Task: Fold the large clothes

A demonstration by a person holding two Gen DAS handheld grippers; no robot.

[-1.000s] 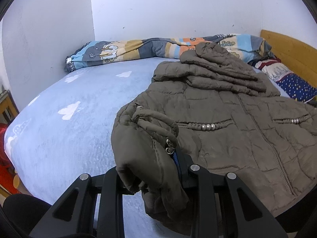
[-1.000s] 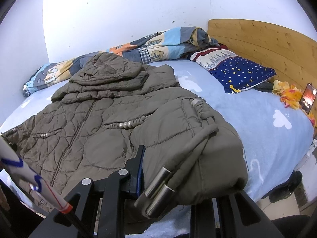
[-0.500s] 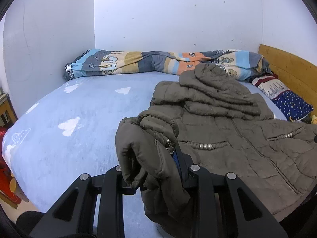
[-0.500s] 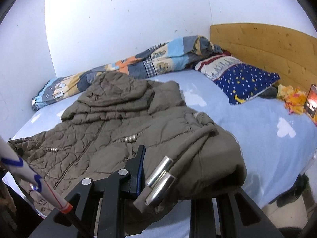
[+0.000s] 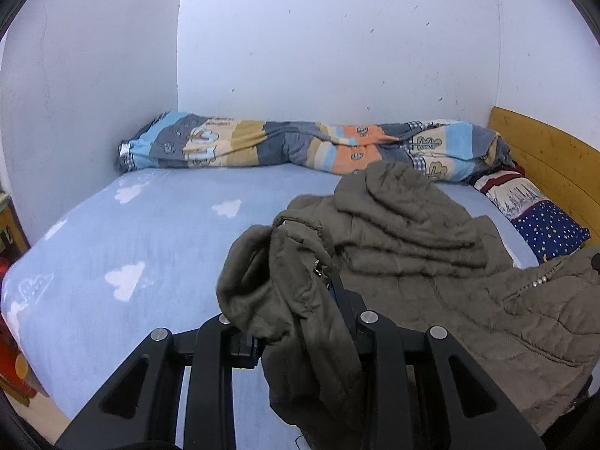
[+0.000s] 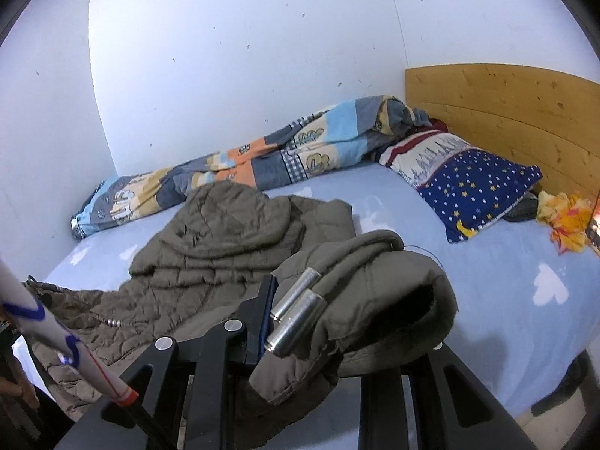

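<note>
Left gripper (image 5: 296,322): clamped on a bunched hem corner of the jacket (image 5: 431,262); fabric wads between the jaws and drapes over the near side.
Left view, jacket: brown quilted coat, hood (image 5: 390,191) toward the wall, body spread on the bed (image 5: 112,232), gripped corner raised clear of the sheet.
Left view, why: judged a corner pinch, so the hem can be carried toward the hood for a crosswise fold.
Left view, surroundings: rolled quilt (image 5: 300,146) along the wall, well apart from the hem; star pillow (image 5: 547,225) near the headboard (image 5: 543,161).
Right gripper (image 6: 315,322): closed on the opposite hem corner; two metal cord ends (image 6: 296,311) lie across the jaws on top of the fabric.
Right view, jacket (image 6: 210,247): the rest sags between the two grips, hood resting on the sheet.
Right view, why: matching grips on both corners keep the hem level and taut.
Right view, risk: thick padding may slip from the pinch; loose cord ends could snag.
Right view, clutter: orange cloth (image 6: 566,221) by the pillow, out of the fold path.
</note>
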